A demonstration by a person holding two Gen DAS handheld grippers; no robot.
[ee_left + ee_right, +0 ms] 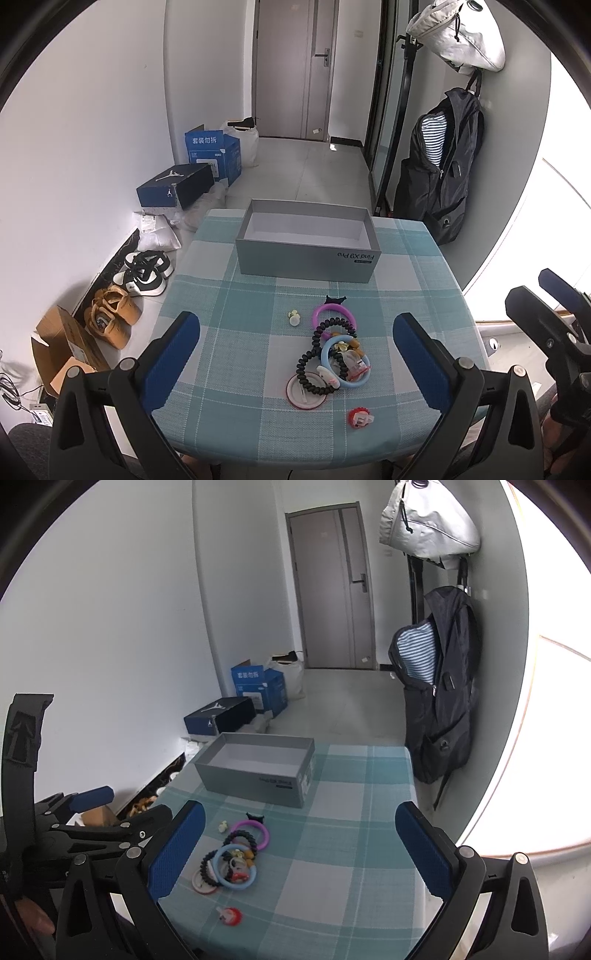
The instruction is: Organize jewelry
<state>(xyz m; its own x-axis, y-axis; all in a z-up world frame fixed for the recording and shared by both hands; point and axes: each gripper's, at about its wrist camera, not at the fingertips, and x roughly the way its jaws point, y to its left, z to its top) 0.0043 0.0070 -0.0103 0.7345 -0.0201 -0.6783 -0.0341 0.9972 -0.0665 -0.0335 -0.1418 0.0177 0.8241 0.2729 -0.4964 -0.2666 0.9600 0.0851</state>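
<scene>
A small table (229,343) under a teal-and-white checked cloth stands in a pale entry room, with a closed grey door beyond and shoes and cartons along the left wall.

On the near half of the cloth lies the jewelry heap (332,354): a black coiled band (320,360) looped over a light blue ring (345,371), a purple ring (334,317) with a dark bow on its far side, and a red-rimmed disc (306,391) at the near edge of the tangle. 3 pieces lie apart from it: a small cream bead (293,317) just to the left, and a small red-and-white piece (360,417) nearer the table edge. The heap runs roughly front to back, pointing toward the open grey box (306,240), which sits at the far side of the table with its long side across the view and nothing visible inside.

The left gripper (295,354) hangs above the near edge with its blue pads spread wide, holding nothing; the heap sits almost squarely between them. The right gripper (299,845) is likewise spread and empty, but the heap lies well toward its left finger (177,849). So the left gripper looks the better placed: it probably needs only to drop straight forward and down, then carry the piece on the same line to the box.
</scene>
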